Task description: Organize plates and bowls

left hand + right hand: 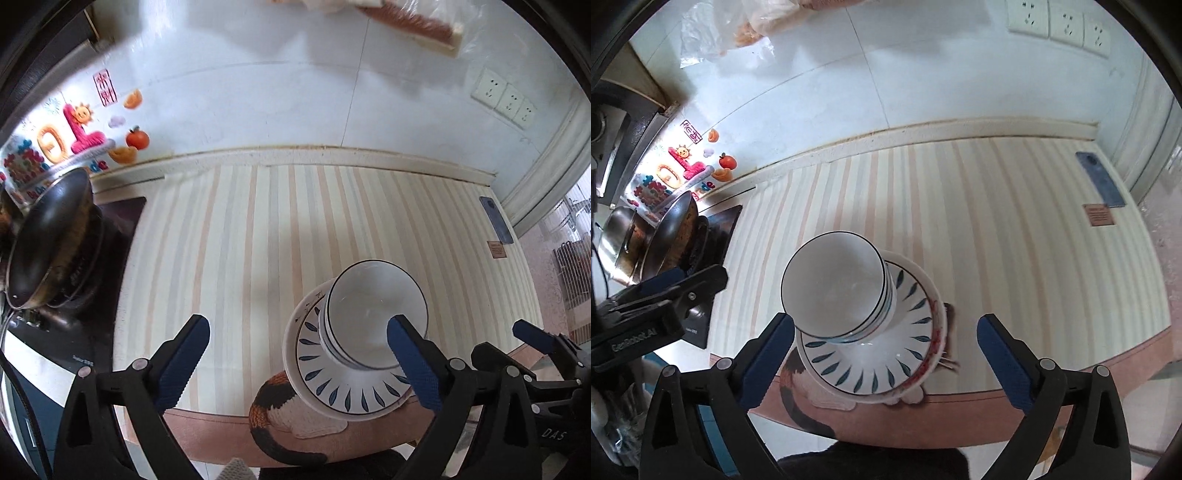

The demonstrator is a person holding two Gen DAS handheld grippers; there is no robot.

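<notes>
Fingers on both grippers are sitting spread wide with nothing between them: the left gripper [297, 350] is hanging above the striped countertop [240, 240], and the right gripper [886, 350] is hovering over the dish pile. The white bowls [836, 288] are sitting nested on the leaf-patterned plates [871, 369], near the counter's front edge. A dark pan [44, 240] is resting off to the left by the stickered wall [258, 92].

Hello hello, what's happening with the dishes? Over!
Left gripper open, empty. Right gripper open, empty. Bowls stacked on plates near counter edge. Nothing blocking.
</notes>
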